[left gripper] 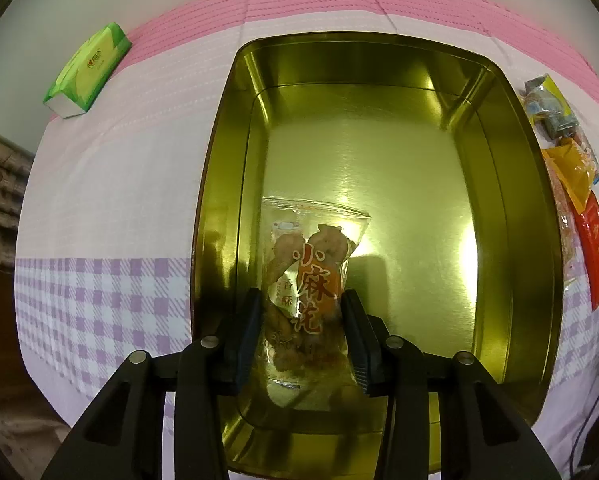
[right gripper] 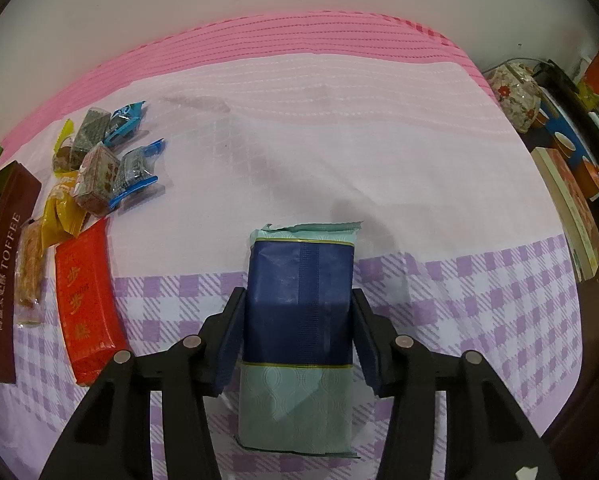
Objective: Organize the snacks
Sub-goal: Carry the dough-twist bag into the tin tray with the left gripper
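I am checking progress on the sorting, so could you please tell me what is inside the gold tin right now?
Inside the gold tin only one clear snack packet shows, between the fingers of the left gripper. The gripper covers part of the tin's near end.

A cloth-covered table (right gripper: 379, 160), pink along the top of the frame, pale in the middle, lilac checks below. On it lie a gold tin (left gripper: 539, 280) at centre, a green tissue pack (left gripper: 87, 70) upper left, loose wrapped snacks (right gripper: 111, 160) and a red packet (right gripper: 87, 312) at left.
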